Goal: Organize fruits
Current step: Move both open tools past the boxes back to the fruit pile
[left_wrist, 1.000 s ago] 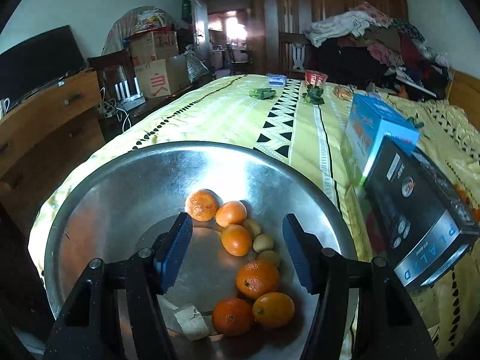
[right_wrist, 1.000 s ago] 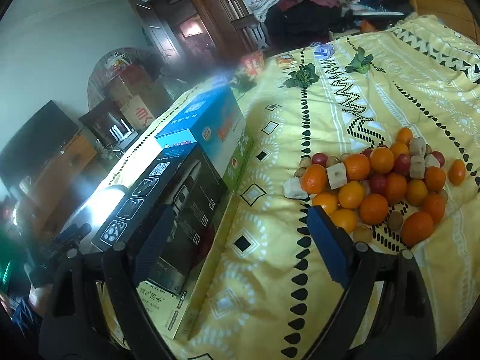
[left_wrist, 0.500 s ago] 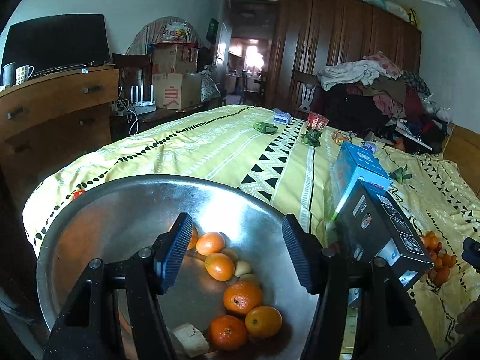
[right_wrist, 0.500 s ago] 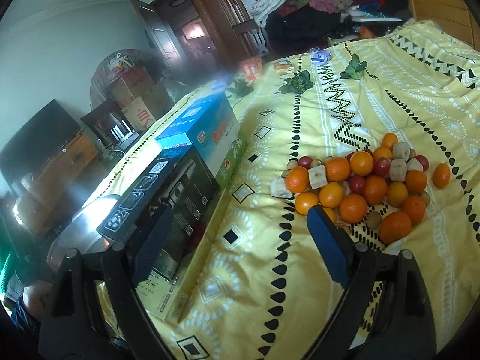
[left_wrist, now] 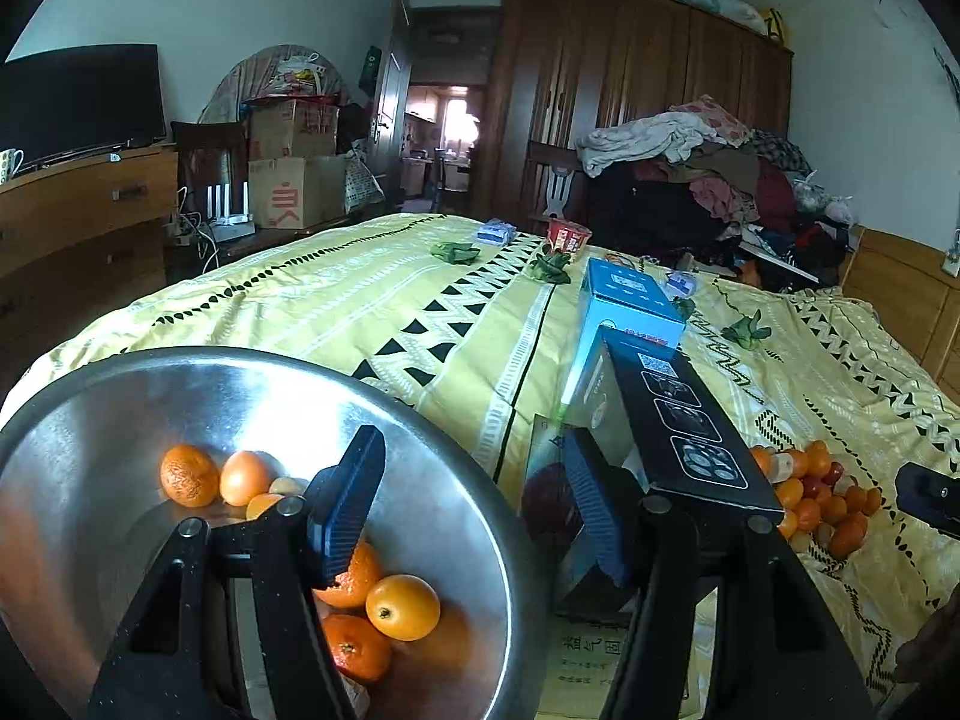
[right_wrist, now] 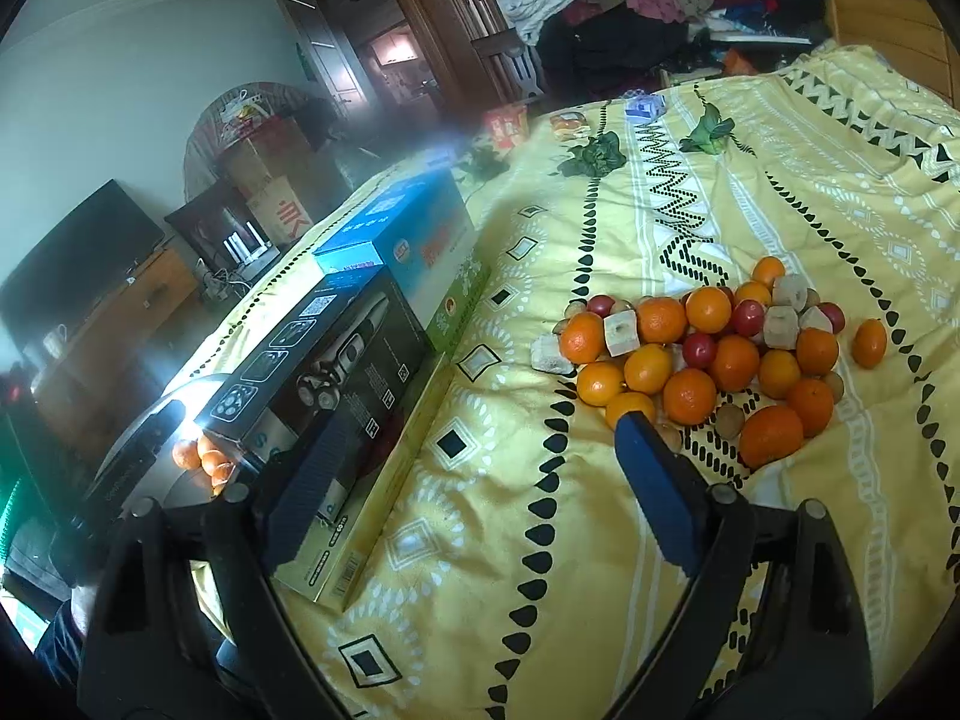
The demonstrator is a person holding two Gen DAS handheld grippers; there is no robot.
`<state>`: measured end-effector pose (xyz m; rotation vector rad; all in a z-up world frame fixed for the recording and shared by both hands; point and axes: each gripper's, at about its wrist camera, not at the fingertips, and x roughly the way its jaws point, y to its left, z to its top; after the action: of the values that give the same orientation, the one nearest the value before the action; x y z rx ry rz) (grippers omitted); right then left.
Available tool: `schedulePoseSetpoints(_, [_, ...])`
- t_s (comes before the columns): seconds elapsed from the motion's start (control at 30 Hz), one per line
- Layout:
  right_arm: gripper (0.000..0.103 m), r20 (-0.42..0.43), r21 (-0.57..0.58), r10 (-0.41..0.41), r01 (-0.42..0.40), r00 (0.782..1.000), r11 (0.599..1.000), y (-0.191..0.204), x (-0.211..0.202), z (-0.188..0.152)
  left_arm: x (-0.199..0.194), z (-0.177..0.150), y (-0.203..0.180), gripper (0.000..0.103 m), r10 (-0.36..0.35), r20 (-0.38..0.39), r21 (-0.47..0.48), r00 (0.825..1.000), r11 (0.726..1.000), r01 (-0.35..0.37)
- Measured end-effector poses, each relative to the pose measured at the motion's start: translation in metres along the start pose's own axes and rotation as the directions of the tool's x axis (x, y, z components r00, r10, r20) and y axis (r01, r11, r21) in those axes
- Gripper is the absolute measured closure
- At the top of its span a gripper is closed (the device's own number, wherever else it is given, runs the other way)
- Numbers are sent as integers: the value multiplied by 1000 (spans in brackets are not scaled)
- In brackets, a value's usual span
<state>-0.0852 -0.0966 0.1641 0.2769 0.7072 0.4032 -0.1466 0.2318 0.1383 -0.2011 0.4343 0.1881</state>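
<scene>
A steel bowl (left_wrist: 108, 396) at the bed's near left edge holds several oranges (left_wrist: 402, 606) and small brownish fruits. My left gripper (left_wrist: 468, 480) is open and empty above the bowl's right rim. A pile of oranges (right_wrist: 690, 396), small red fruits and pale cubes lies on the yellow bedspread; it also shows in the left wrist view (left_wrist: 822, 498). My right gripper (right_wrist: 480, 468) is open and empty, hovering just short of the pile, its right fingertip (right_wrist: 642, 438) near the closest orange. The bowl also shows in the right wrist view (right_wrist: 138, 438).
A black box (left_wrist: 678, 420) and a blue box (left_wrist: 630, 306) lie on a flat yellow-green box between bowl and pile; the black one (right_wrist: 318, 372) also shows in the right wrist view. Leafy greens (right_wrist: 594, 156) and small packets lie farther back. A wooden dresser (left_wrist: 78, 210) stands left.
My left gripper has lifted and swung right from over the bowl's middle to its right rim. My right gripper has drawn back slightly from the pile. Both stay open.
</scene>
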Motion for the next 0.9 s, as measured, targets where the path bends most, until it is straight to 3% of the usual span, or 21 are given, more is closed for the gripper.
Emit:
schedulePoseSetpoints(0.37, [11,-16,-17,14,-15,1000,1000,7,-4,-7,7,-4,8,39,-78,-20,-27,997,997,78])
schedulePoseSetpoints(0.47, [11,-9,-38,19,-19,1000,999,10,-8,-8,2,-7,12,28,-107,-27,-38,994,994,106])
schedulePoseSetpoints(0.53, [10,-7,-45,19,-19,1000,999,8,-10,-9,-1,-7,8,27,-119,-41,-13,992,993,118])
schedulePoseSetpoints(0.67, [10,-4,-50,2,-2,1000,999,-2,-16,-12,-14,-5,-7,16,-184,-53,34,982,982,185])
schedulePoseSetpoints(0.77, [10,-21,-19,-15,15,1000,1000,-18,-19,-16,-25,-2,-26,16,-226,-56,53,972,972,229])
schedulePoseSetpoints(0.9, [10,-66,4,-30,31,997,1000,-42,-21,-24,-30,2,-69,16,-321,-87,81,943,941,328])
